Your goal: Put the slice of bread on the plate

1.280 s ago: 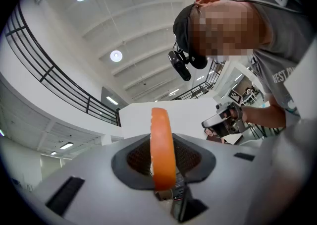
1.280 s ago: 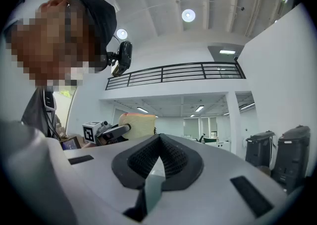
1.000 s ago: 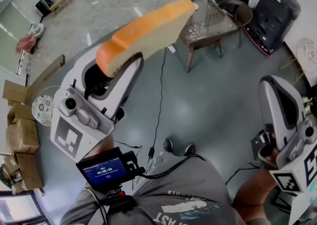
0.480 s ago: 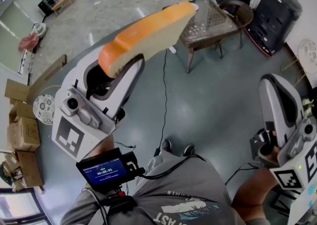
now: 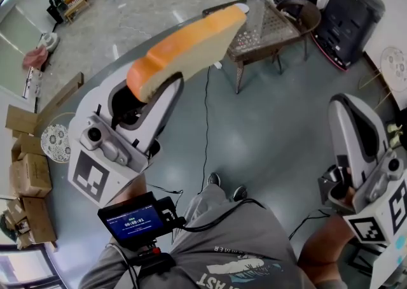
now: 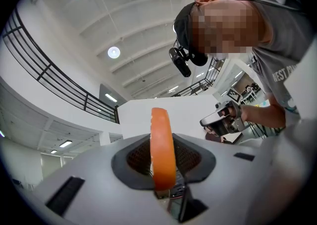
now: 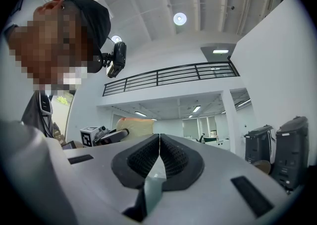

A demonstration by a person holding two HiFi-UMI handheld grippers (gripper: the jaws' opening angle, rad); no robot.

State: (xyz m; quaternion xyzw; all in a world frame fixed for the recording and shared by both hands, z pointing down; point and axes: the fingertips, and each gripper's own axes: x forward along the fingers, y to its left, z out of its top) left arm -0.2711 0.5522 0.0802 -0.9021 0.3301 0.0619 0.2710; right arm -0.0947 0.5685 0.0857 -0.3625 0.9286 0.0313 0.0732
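While tight on bread slice (image 5: 187, 42), left jaws over grey floor (image 5: 273, 128) near table (image 5: 267, 27); right jaws together.

Grey floor (image 5: 273, 122) carries a small table (image 5: 270, 27) w/ mesh-like top. White plate (image 5: 243, 6), partly hidden, sits at table's left edge. Also on floor: boxes (image 5: 25, 176) at left, black cable (image 5: 205, 128), two black units (image 5: 353, 11) beside table.

floor (image 5: 273, 122): grey | table (image 5: 270, 27): mesh-top | boxes (image 5: 28, 176): cardboard, left | ceiling lights (image 7: 180, 19): round
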